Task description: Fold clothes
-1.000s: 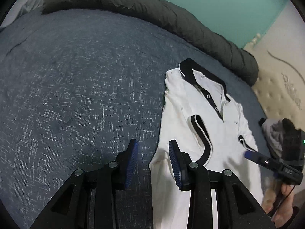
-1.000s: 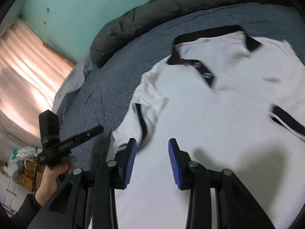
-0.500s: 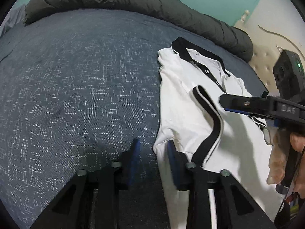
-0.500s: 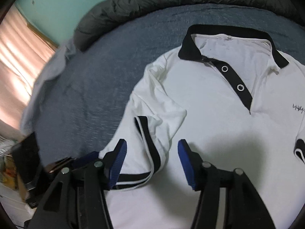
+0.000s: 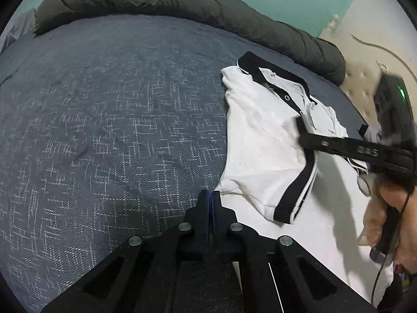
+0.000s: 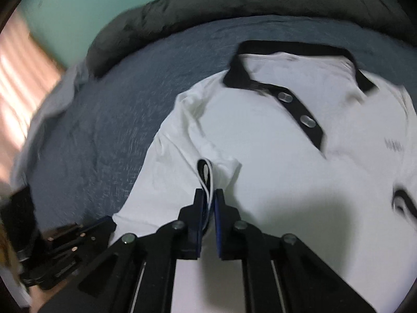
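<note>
The right gripper (image 6: pixel 207 203) is being closed on the black-and-white sleeve cuff (image 6: pixel 206 173) of the white polo shirt (image 5: pixel 263 140); a second earlier its jaws were standing apart above flat cloth, and now the trim is being pinched between the blue pads, with only a narrow gap remaining. The left gripper (image 5: pixel 210 203) is being held with its jaws fully together at the shirt's side edge, where a second ago they were open astride that edge. Whether any fabric is being caught there cannot be told; the pads appear to be meeting just beside the cloth, over the dark blue bedspread (image 5: pixel 117 120).

Both closures are being read as the start of a sleeve fold: the cuff is presumably being secured so that the sleeve can be carried inward across the shirt's body.

The shirt itself is being kept face up on the bedspread, collar (image 6: pixel 294 60) pointing toward the rolled grey duvet (image 5: pixel 182 2) beyond it. No containers are being shown in either view.
</note>
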Motion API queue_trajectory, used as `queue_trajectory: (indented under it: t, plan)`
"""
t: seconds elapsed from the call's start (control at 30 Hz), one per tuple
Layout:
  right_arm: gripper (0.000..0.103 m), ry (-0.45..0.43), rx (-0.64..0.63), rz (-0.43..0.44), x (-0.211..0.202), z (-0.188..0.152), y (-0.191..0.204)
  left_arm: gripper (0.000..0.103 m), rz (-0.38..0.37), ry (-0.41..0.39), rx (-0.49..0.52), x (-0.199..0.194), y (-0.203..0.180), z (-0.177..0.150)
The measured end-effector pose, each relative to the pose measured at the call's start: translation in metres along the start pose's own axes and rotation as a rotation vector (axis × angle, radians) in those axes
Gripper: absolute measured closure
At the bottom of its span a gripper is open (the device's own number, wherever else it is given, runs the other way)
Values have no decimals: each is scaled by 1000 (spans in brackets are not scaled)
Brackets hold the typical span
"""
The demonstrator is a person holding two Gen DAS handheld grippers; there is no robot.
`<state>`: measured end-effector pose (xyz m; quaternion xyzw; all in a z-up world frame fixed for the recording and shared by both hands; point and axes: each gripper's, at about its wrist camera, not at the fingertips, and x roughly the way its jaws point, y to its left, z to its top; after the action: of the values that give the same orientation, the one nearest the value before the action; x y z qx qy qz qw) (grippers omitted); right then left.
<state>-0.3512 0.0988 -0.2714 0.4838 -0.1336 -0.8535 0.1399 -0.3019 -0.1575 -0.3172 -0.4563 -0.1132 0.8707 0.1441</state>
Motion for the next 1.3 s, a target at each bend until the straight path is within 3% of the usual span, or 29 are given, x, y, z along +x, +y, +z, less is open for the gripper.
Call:
queue_trajectory:
  t: [0.13, 0.3, 0.37, 0.43, 0.57, 0.63, 0.7, 0.87, 1.07, 1.3]
  plan:
    - [96, -27, 153, 48, -7, -19, -31, 103, -2, -7, -22, -2, 6, -5]
    - [94, -78, 233, 174, -6, -29, -50, 103, -18, -32, -45, -11, 7, -7]
    - [88, -81, 283, 179, -6, -31, -59, 103, -42, -40, -63, -15, 9, -7]
    - [75, -93, 302, 161, -9, -31, -65, 103, -64, -50, -71, -17, 7, -6]
    - [73, -111, 311, 87, -20, -29, -73, 102, -85, -70, -55, -22, -7, -2]
    - [70, -121, 320, 63, -24, -29, -68, 98, -96, -75, -60, -21, -11, 2]
    - [67, -148, 313, 55, -36, -27, -73, 85, -101, -76, -68, -22, -8, 1]
    - [67, -134, 173, 86, -30, 10, -58, 83, -157, -79, -126, -18, 0, 6]
    - [67, -36, 35, 161, 0, 68, -32, 83, -180, -39, -140, -1, 1, 2]
    - [67, 110, -201, 107, 47, 122, 22, 89, -153, -36, -113, 2, 1, 1]
